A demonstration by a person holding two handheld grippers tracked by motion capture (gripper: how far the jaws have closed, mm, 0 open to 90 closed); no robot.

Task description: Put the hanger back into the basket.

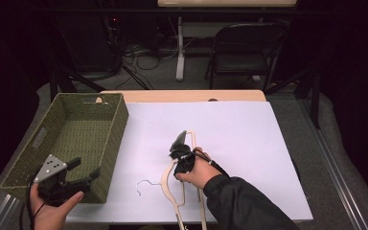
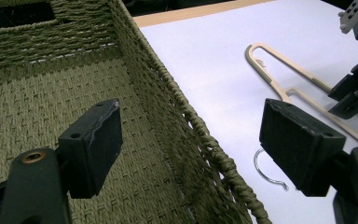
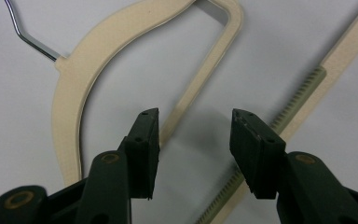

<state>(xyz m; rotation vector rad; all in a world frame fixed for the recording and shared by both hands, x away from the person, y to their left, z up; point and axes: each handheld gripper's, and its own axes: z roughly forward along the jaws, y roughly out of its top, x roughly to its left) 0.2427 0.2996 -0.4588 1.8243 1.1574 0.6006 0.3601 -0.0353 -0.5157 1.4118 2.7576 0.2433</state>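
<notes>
Cream hanger (image 3: 74, 65), ribbed bar, silver hook (image 3: 25, 32)

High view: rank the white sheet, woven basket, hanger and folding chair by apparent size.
1. White sheet
2. Woven basket
3. Folding chair and hanger look similar; the chair stands farther off and a hand covers part of the hanger, so unranked.

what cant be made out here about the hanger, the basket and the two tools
- Hanger: its lower end runs off the bottom edge of the high view; the right tool and hand cover its middle.
- Basket: its near inside wall is hidden behind the left tool in the high view.
- Whether the right tool touches the hanger: its open jaws hang over the inner bar in the right gripper view, contact unclear.
- Floor under the chair: too dark.
</notes>
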